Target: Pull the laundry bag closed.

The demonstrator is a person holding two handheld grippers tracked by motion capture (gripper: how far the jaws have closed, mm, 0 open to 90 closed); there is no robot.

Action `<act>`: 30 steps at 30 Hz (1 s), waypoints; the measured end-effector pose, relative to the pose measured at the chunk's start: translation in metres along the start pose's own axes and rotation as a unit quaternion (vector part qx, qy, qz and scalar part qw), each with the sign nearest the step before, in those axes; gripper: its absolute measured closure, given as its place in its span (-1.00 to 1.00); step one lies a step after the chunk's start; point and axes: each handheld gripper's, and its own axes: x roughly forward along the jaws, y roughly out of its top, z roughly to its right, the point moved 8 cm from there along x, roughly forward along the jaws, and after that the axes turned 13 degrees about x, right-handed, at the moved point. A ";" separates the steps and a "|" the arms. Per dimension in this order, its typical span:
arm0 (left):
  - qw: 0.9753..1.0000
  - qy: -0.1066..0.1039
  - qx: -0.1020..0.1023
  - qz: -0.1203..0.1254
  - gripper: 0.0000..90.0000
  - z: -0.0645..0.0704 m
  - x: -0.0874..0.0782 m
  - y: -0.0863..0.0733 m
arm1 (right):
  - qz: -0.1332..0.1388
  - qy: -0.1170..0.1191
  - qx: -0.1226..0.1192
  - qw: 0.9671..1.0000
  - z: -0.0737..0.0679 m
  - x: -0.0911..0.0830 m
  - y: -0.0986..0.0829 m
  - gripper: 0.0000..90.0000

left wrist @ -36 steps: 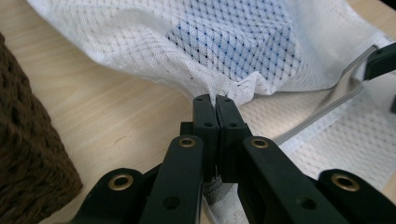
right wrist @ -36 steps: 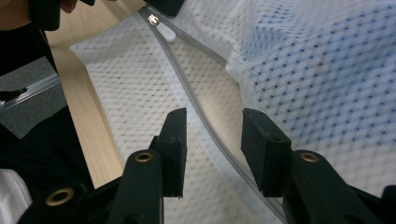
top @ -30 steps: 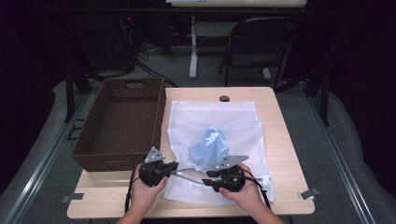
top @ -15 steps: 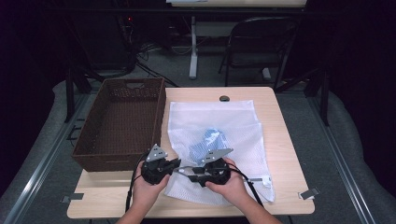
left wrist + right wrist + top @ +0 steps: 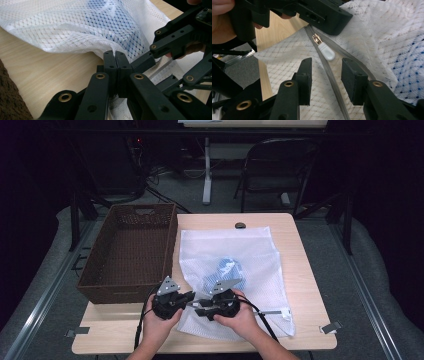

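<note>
Landmark = white mesh laundry bag (image 5: 235, 270), lying flat on the light wood table (image 5: 305, 270), its near edge by the person's side. Left gripper (image 5: 192, 296) sits at the bag's near-left corner — jaws together, clamped on a fold of the mesh edge (image 5: 113, 51), pulling it up off the tabletop; how much fabric is inside the pinch is hidden by the jaw pads. Right gripper (image 5: 196, 308) is just right of it over the bag's near edge, jaws apart, straddling the grey zipper (image 5: 329, 75) with the white zipper pull (image 5: 325, 52) lying just ahead of the gap, untouched. In the high view both gripper tips overlap and the zipper is too small to make out. Inside the bag, a blue-and-white patterned cloth (image 5: 227, 270) shows through the mesh, shape unclear; it is cut off at the right edge of the right gripper view. Dark brown wicker basket (image 5: 130, 250) stands just left of the bag, touching or nearly — cannot tell. Small dark round object (image 5: 240, 225) beyond the bag's far edge, unidentifiable. Behind the table: dark room, folding chair (image 5: 280, 165), white stand leg (image 5: 206, 175), cables on grey floor.
</note>
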 end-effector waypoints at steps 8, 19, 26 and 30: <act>1.000 -0.002 0.005 -0.003 0.98 0.002 0.002 -0.001 | -0.005 0.004 -0.004 1.000 -0.003 0.006 -0.001 0.31; 1.000 0.001 0.004 -0.008 0.98 0.001 0.002 -0.005 | 0.002 0.013 -0.005 1.000 -0.008 0.002 0.001 0.45; 1.000 -0.001 0.004 -0.009 0.98 0.002 0.004 -0.006 | 0.009 0.027 -0.002 1.000 -0.014 -0.002 0.002 0.49; 1.000 -0.001 0.003 -0.008 0.98 0.002 0.003 -0.006 | 0.009 0.030 -0.001 1.000 -0.016 -0.001 0.002 0.54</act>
